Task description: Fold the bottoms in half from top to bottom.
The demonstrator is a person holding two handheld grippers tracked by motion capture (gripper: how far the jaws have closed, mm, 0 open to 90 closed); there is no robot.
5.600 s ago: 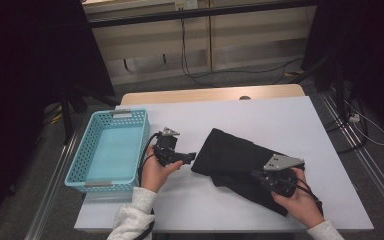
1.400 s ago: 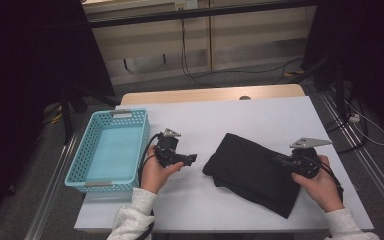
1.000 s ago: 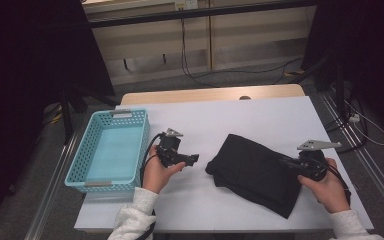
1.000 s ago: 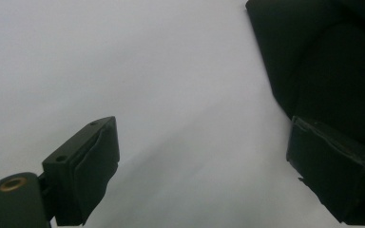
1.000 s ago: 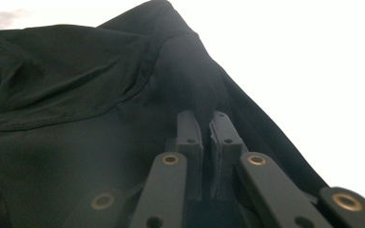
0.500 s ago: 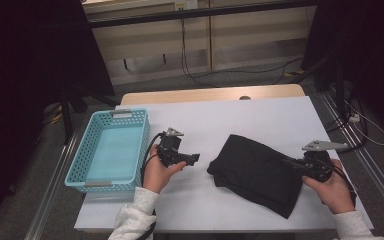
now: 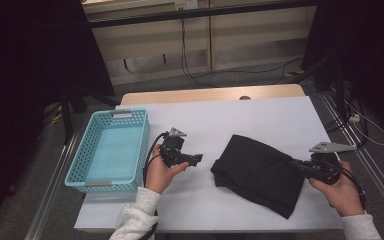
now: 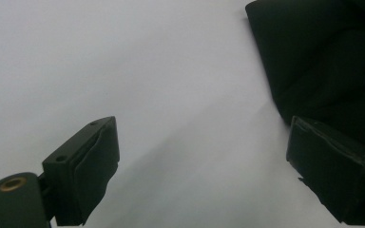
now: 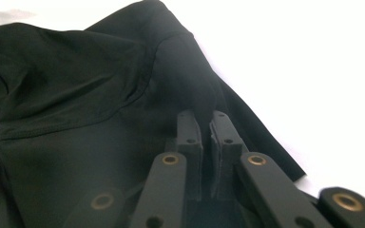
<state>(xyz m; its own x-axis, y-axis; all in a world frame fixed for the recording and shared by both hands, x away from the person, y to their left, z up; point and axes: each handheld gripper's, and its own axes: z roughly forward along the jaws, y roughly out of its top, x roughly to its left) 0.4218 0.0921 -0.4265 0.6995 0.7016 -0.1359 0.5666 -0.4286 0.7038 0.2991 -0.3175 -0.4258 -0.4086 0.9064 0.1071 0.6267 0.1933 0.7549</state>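
Garment [image 7: 260,172]: black cloth lying at 5 o'clock on the table — matt, soft, finely knit, showing a stitched seam.
Table [image 7: 240,120]: looking white, smooth and matt — a pale wooden strip is edging it at 12 o'clock.
Basket [image 7: 80,170]: turquoise plastic at 9 o'clock, perforated walls giving off a slight sheen.
Right gripper [image 9: 206,124]: matt black plastic jaws, brass-looking rivets glinting.
Left gripper [image 8: 204,156]: matt black, its pads looking rubbery.

A white table [image 7: 260,115] carries a blue basket [image 7: 111,150] left of the left gripper [image 7: 192,159] and a black cloth [image 7: 260,172] to its right.
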